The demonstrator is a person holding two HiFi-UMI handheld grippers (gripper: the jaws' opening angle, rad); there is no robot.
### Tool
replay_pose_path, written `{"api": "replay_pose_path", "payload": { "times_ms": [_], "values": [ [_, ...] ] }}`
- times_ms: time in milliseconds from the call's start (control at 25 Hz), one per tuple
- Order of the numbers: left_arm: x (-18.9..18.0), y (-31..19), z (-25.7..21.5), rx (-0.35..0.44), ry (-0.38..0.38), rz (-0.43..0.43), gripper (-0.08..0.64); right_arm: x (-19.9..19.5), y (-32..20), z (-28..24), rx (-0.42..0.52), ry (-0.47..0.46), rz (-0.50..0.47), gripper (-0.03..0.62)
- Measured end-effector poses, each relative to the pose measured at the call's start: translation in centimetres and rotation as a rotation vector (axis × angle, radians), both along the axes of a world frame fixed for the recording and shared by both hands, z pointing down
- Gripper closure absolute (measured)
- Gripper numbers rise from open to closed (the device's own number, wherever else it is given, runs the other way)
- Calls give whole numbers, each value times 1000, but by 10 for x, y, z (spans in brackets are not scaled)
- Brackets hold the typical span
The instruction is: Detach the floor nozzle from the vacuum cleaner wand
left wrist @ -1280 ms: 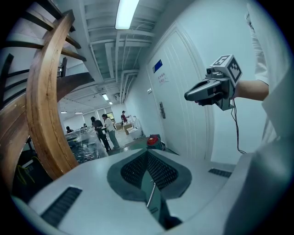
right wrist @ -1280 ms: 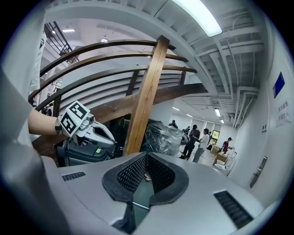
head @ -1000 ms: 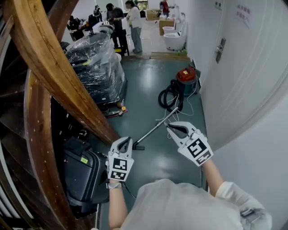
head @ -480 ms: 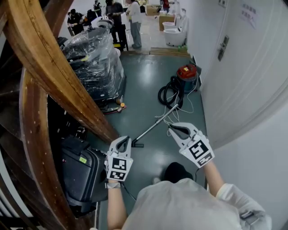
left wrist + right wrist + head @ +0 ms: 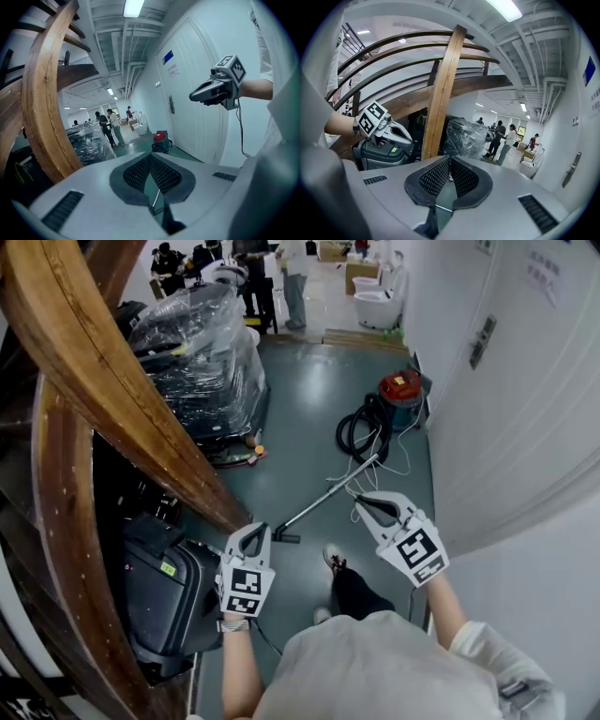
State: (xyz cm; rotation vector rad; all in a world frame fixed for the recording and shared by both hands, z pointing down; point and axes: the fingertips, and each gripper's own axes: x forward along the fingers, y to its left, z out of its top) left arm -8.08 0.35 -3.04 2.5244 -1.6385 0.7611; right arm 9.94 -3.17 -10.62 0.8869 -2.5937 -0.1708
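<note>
Both grippers are out in front, nothing grabbed. Left gripper: fingers pressed together at the tips with nothing between them; only a sliver of floor and wand shows through the gap behind the pads. Right gripper is the same: fingers closed tip to tip, empty. Vacuum cleaner wand lies flat on the grey-green floor. It runs diagonally from the floor nozzle at the near end up to the black hose. The hose is coiled beside the red canister, close to the white door. The nozzle sits on the end of the wand, not detached. In the head view the left gripper's tips line up just beside the nozzle, but the gripper is up in the air, not touching it. The right gripper hovers over the wand's upper half, also apart from it. The person's shoe is on the floor just short of the nozzle. On the left is a big curved wooden beam with a black case under it — and a plastic-wrapped pallet load further back. People stand at the far end of the corridor, near a white toilet.
</note>
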Motion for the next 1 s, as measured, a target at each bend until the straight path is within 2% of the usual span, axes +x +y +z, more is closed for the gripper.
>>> {"api": "replay_pose_path", "payload": {
  "times_ms": [200,320,440,720,1000],
  "values": [
    [-15,-17,-2,8,36,-31,561,-14,-28,3,-28,-37,-31,560],
    [-24,-31,-2,13,54,-50,561,-25,-43,3,-87,-67,-77,560],
    [-31,-47,1,3,53,-72,561,-32,-60,4,-124,-81,-81,563],
    [-41,-72,13,-35,50,-100,561,-42,-101,17,-132,-58,-47,563],
    [-51,-96,27,-60,59,-115,561,-49,-125,37,-189,-24,-81,561]
  ]
}}
